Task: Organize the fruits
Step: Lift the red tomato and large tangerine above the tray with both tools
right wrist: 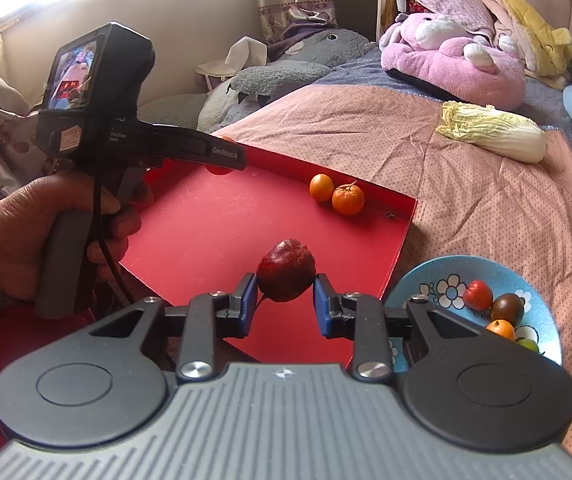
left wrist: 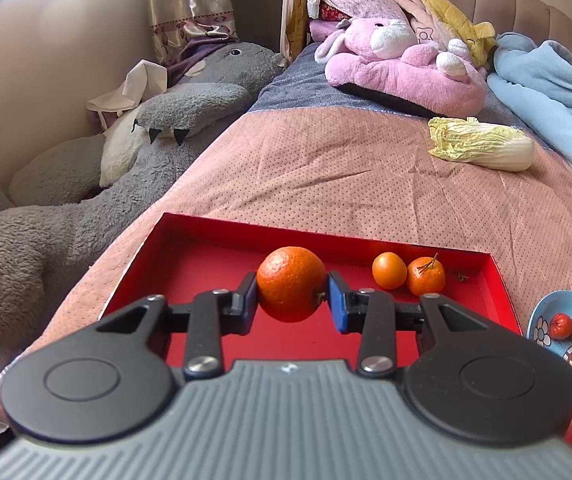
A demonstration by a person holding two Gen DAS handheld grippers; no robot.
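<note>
While angled downward, both grippers (left wrist: 292, 290) (right wrist: 284, 280) clamp fruit over the red tray (left wrist: 190, 264).

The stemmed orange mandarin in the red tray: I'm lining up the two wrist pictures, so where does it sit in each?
Left wrist view: the stemmed orange mandarin lies right of centre, near the shallow red cardboard tray's far wall.
Right wrist view: it lies above centre, by the same far wall.
Shared landmark: the smaller smooth orange fruit touching its left side.
</note>
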